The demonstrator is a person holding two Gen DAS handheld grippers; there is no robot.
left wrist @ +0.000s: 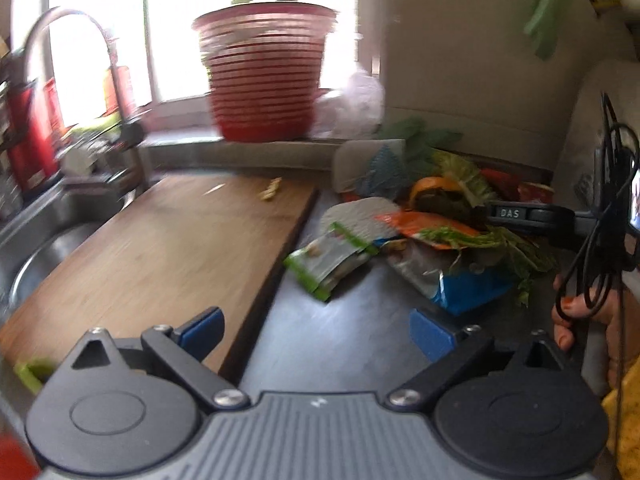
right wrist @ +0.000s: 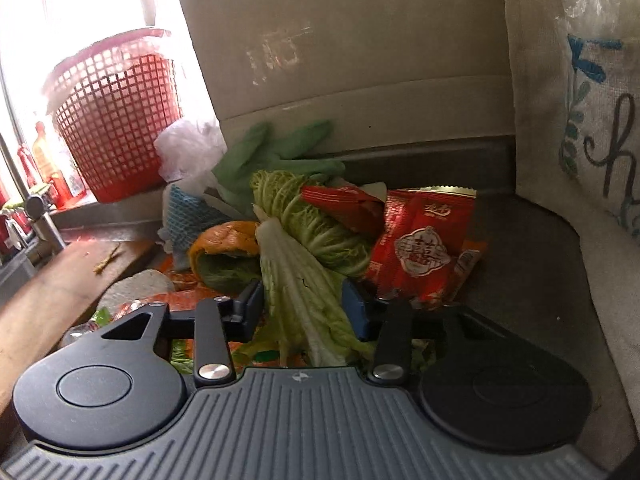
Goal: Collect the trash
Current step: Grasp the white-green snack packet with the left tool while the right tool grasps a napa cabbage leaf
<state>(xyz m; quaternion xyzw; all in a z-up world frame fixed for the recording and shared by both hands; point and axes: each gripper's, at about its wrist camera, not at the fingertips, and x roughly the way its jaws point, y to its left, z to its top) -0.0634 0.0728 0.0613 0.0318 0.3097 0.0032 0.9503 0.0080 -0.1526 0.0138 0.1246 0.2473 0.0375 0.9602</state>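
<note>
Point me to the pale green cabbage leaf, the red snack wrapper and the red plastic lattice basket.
pale green cabbage leaf [right wrist: 298,280], right wrist view, white stalk.
red snack wrapper [right wrist: 420,248], right wrist view, printed front.
red plastic lattice basket [right wrist: 116,120], right wrist view, side wall.

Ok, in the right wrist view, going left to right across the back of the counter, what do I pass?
Red mesh basket → crumpled clear plastic bag → green glove → cabbage leaf → red snack wrapper → embroidered cloth.
</note>
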